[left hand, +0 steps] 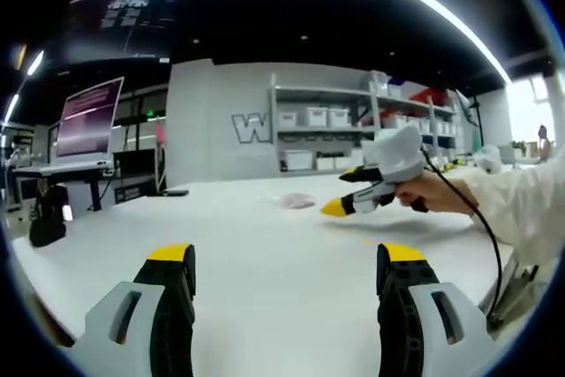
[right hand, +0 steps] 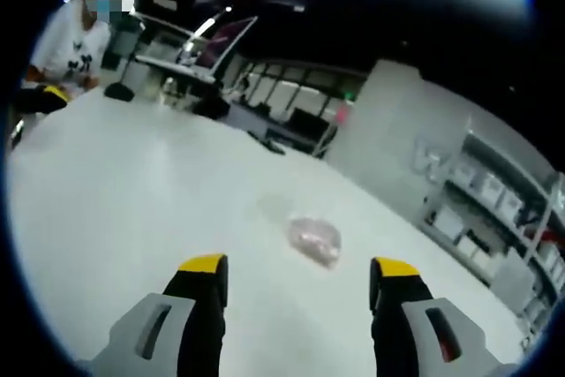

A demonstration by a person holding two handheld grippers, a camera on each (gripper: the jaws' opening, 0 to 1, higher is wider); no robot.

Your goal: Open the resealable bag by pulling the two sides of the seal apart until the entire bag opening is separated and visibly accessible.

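On the white table [right hand: 106,209] ahead of my right gripper [right hand: 298,269] lies the resealable bag [right hand: 314,239], a small clear pouch with something pinkish inside, flat on the surface just beyond my yellow-tipped jaws and a little toward the right-hand one. Those jaws stand wide apart with nothing between them, and they do not touch the bag. My left gripper [left hand: 288,258] is likewise spread wide and empty, hovering over bare tabletop [left hand: 265,253]. From the left gripper view I see the same bag [left hand: 296,201] farther off on the table, well apart from my left jaws, and my right gripper [left hand: 357,203] coming in from the right, held in my hand [left hand: 434,192] with a white sleeve [left hand: 521,196] behind it, its yellow tip pointing toward the bag and near it. Beyond the table stand shelves with white bins [left hand: 322,125] and a lit monitor [left hand: 88,118]. A person in a white shirt [right hand: 75,41] sits at the far end of the table in the right gripper view.
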